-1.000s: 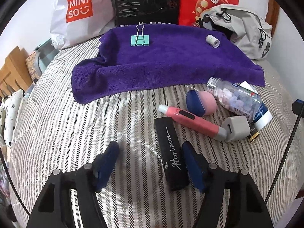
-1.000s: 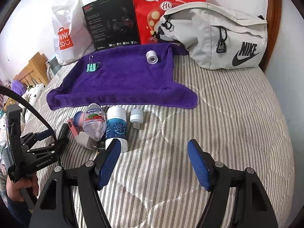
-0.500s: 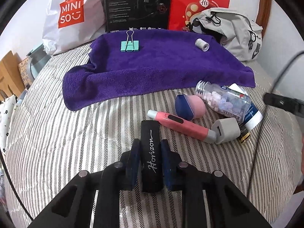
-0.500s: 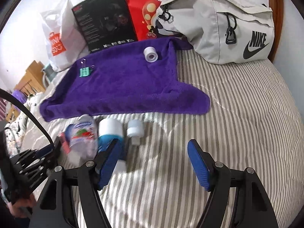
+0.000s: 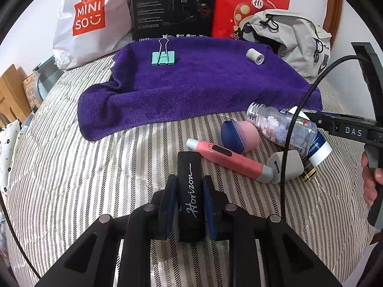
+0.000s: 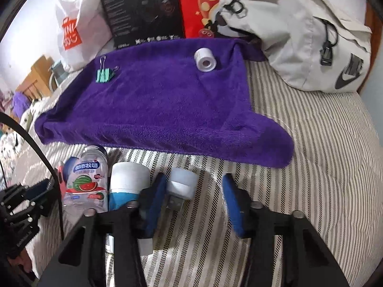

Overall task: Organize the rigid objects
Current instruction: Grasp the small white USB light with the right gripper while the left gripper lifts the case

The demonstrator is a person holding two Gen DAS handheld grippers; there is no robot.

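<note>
Left wrist view. Item: black case (image 5: 190, 196), rigid, oblong, lettered "Horizon"; lay lengthwise on the striped bedcover (image 5: 95, 179). The left gripper (image 5: 190, 209) pinched it across its long sides at the near half, both blue pads flat against it. Judged light and stiff; smooth shell likely slippery, so a mid-length hold should suit better. Nearby: pink pen-shaped device (image 5: 225, 160), pink-and-blue egg-shaped piece (image 5: 239, 136), clear pill bottle (image 5: 282, 126). On the purple towel (image 5: 196, 83): green binder clip (image 5: 163, 56), white tape roll (image 5: 255, 56).

Right wrist view. Item: small white USB plug-in (image 6: 180, 186), on the bedcover just short of the towel. The right gripper (image 6: 192, 203) stood spread around it, left pad close beside it, right pad apart. Judged light, hard, small; best taken across the white body, not the metal plug.
</note>
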